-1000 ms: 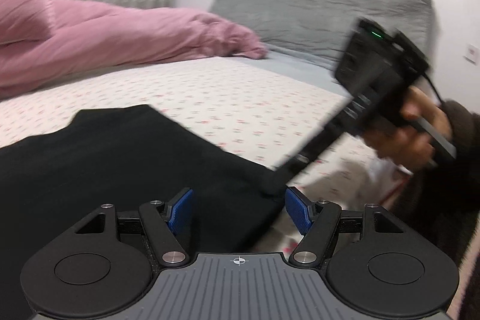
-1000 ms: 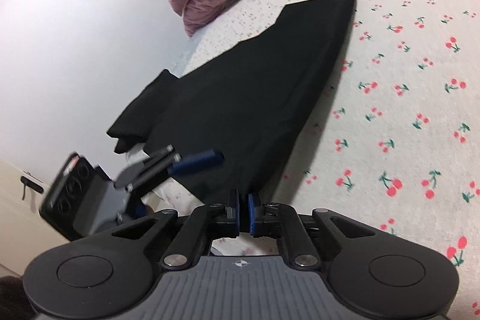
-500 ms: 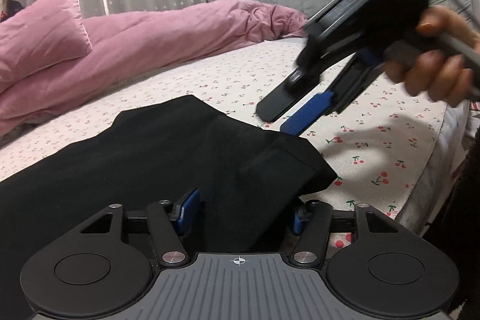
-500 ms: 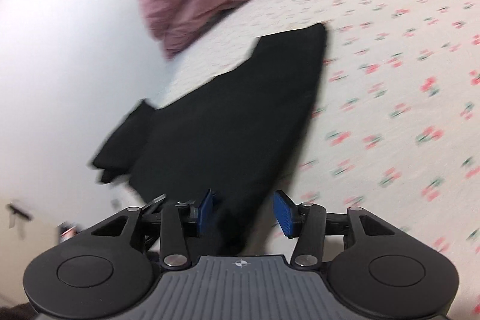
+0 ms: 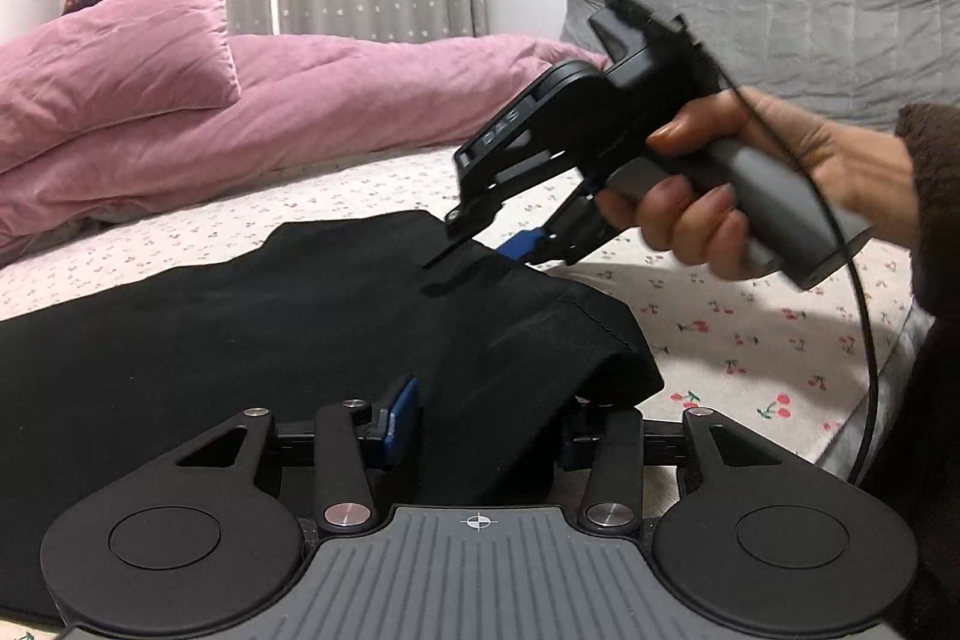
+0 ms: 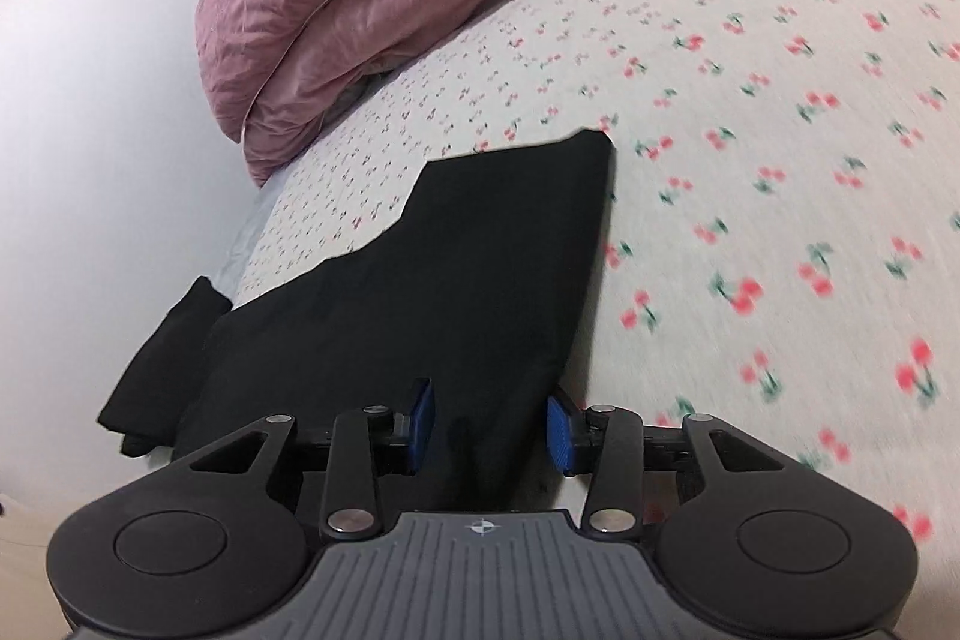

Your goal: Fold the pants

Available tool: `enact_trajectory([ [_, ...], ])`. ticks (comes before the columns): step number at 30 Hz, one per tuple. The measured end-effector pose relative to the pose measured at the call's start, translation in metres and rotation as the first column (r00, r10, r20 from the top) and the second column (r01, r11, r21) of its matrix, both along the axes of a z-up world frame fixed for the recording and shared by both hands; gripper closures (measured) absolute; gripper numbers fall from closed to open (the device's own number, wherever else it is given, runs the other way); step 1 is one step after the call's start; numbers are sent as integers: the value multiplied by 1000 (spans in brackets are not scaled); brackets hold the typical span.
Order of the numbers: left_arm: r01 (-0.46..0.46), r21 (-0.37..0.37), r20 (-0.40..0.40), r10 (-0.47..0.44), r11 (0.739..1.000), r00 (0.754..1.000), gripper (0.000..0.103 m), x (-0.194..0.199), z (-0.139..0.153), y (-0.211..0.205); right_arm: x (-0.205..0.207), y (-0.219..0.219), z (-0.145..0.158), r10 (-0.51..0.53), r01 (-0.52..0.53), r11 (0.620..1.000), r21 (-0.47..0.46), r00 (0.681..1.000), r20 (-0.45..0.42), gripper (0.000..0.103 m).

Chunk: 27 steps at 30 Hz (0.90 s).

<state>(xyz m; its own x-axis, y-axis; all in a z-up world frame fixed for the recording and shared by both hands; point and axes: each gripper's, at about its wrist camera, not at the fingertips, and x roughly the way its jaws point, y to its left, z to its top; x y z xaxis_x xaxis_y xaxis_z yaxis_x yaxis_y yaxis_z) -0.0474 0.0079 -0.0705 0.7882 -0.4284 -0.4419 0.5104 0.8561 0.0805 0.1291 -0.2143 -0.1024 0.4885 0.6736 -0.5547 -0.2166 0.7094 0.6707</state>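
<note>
The black pants (image 6: 480,268) are soft and limp; both jaws are closing around their near edge, not yet gripping

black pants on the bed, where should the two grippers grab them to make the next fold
Grip the near hemmed end of the black pants, one gripper at each corner, coming in low from the bed's edge. That end lifts slightly off the cherry-print sheet, so a finger can slip under. The left gripper and right gripper already straddle this edge, jaws closing with cloth between them.
</note>
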Motion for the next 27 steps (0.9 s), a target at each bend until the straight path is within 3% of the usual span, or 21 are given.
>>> enact_trajectory([
  [4,-20,-45,-8,20,999,1000,78,0,4,6,8,1,-1,-21,22,999,-27,999,32,72],
  [9,-52,-84,-8,52,995,999,91,-3,9,14,7,5,5,-61,66,995,-72,996,65,94],
  [14,-130,-171,-45,125,977,991,97,0,23,34,5,26,23,-86,100,988,-121,989,122,97],
  [19,-211,-281,-75,198,936,977,99,0,36,66,1,48,49,-64,94,985,-142,976,207,97],
  [27,-302,-363,-45,307,882,951,101,-15,46,109,12,101,77,1,41,985,-168,970,245,98],
])
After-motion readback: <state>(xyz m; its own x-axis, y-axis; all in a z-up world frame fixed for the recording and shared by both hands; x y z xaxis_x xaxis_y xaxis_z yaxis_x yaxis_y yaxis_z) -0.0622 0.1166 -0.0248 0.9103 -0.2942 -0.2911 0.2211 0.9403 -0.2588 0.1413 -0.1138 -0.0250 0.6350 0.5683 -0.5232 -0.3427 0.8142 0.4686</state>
